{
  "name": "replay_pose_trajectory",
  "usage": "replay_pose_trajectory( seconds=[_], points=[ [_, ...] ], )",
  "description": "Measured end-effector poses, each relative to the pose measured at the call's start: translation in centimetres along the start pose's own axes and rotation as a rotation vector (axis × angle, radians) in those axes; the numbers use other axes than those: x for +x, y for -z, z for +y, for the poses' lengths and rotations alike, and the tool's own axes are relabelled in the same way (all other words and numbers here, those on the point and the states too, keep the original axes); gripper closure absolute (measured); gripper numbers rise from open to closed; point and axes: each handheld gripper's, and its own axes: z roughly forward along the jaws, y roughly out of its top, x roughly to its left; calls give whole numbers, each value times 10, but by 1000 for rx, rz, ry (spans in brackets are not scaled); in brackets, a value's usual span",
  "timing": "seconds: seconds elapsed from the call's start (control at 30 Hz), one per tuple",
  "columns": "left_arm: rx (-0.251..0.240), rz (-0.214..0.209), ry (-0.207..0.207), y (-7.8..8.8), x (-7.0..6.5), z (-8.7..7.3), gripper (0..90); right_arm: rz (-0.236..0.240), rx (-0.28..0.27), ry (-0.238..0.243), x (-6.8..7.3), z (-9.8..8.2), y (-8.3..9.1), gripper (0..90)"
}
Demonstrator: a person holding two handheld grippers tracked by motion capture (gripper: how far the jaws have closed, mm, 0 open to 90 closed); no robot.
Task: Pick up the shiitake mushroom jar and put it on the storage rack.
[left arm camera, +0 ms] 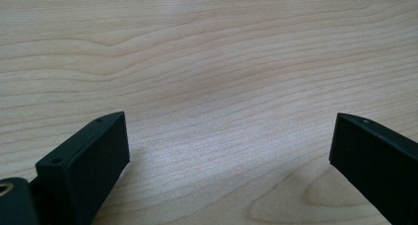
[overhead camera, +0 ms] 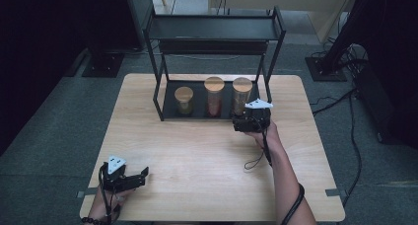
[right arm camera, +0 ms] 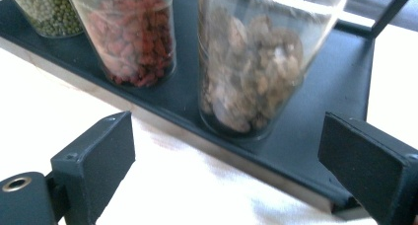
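Note:
Three glass jars with wooden lids stand in a row on the bottom shelf (overhead camera: 170, 109) of a black metal rack. One is a short jar of green beans (overhead camera: 184, 99) (right arm camera: 44, 10), one a taller jar of red pieces (overhead camera: 214, 95) (right arm camera: 133, 37), and one a jar of brown nuts (overhead camera: 242, 94) (right arm camera: 251, 72). My right gripper (overhead camera: 248, 116) (right arm camera: 226, 119) sits just in front of the brown jar, open, with the jar ahead of its jaws and nothing between them. My left gripper (overhead camera: 143, 177) (left arm camera: 229, 121) rests open on the bare wood near the table's front left corner.
The rack's upper shelf (overhead camera: 212, 27) overhangs the jars, and its black posts (overhead camera: 156, 82) stand at either side. The rack's front lip (right arm camera: 236, 153) lies between my right jaws and the jar. A light wooden table (overhead camera: 197, 151) stretches between the two grippers.

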Motion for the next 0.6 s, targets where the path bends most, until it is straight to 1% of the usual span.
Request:
replay_pose_trajectory(
  seconds=[0.13, 0.33, 0.47, 0.6],
  points=[
    [-1, 1, 0, 0, 0, 0, 21, -5, 14, 5, 0, -10, 2, 71],
    [-3, 4, 0, 0, 0, 0, 21, 9, 25, 7, 3, -22, 4, 71],
    [0, 4, -2, 0, 0, 0, 21, 10, 30, 15, 5, -31, 6, 71],
    [0, 5, -2, 0, 0, 0, 21, 7, 41, 12, 4, -40, 7, 70]
  ],
)
